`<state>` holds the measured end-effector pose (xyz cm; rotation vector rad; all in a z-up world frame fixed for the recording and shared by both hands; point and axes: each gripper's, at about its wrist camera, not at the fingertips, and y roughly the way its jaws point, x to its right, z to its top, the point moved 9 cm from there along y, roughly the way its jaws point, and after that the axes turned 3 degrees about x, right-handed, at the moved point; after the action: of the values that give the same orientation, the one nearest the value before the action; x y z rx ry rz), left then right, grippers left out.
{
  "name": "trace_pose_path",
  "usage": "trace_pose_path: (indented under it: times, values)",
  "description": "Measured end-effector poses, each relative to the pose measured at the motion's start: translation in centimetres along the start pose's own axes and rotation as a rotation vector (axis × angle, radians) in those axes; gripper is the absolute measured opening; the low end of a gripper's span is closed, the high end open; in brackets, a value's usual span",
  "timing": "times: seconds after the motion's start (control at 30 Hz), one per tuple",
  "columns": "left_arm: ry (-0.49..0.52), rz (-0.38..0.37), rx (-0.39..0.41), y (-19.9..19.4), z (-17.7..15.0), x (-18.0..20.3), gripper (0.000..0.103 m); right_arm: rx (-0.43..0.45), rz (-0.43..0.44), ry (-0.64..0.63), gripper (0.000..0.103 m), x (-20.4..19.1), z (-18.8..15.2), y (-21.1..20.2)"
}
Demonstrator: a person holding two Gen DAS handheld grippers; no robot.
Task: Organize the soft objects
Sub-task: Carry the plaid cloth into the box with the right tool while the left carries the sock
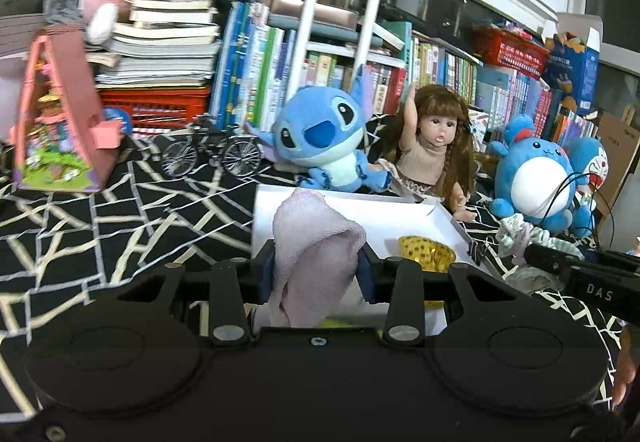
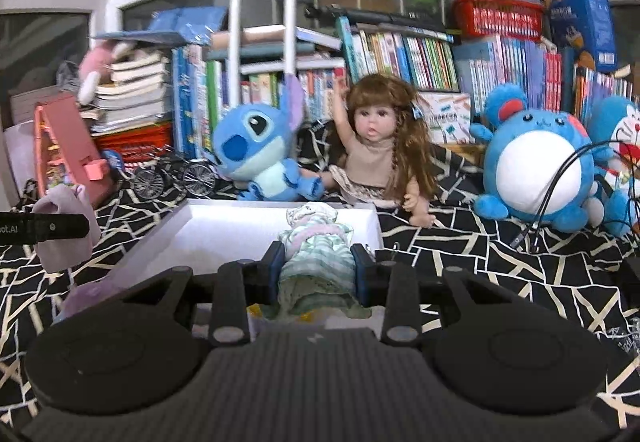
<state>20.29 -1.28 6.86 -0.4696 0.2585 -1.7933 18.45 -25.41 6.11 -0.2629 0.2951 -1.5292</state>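
A black cloth with a pale line pattern (image 1: 120, 210) covered the surface, with open room across the left half of the left wrist view and the lower right of the right wrist view. Books (image 2: 420, 54) lined the whole back edge, closing off the top of both frames.

A white shallow box (image 2: 208, 226) sat at centre, its far wall just below the toys. Behind it, mid-frame, sat a blue Stitch plush (image 1: 320, 138), a long-haired doll (image 1: 432, 146) and a round blue plush (image 2: 536, 162), hemming in the far side. A pink toy house (image 1: 60, 114) stood at the left edge, a small wire bicycle (image 1: 212, 154) beside it.

The left gripper (image 1: 318, 266) was clamped on a pink cloth (image 1: 316, 242), which bulged up between the fingers over the box's near left part. A gold sequined piece (image 1: 428, 252) lay in the box just right of it.

The right gripper (image 2: 318, 266) was clamped on a green striped cloth bundle (image 2: 316, 258), over the box's near right part.
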Motion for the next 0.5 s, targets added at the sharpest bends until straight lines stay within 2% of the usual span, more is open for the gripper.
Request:
trace_pose_path:
  times: [0.2, 0.5]
  values:
    - [0.043, 0.045, -0.056, 5.6, 1.3, 0.0, 0.038, -0.1, -0.013, 0.064, 0.04, 1.6, 0.0, 3.8]
    - [0.099, 0.088, -0.187, 11.4, -1.5, 0.4, 0.038, -0.175, -0.058, 0.009, 0.04, 2.0, -1.5, 7.7]
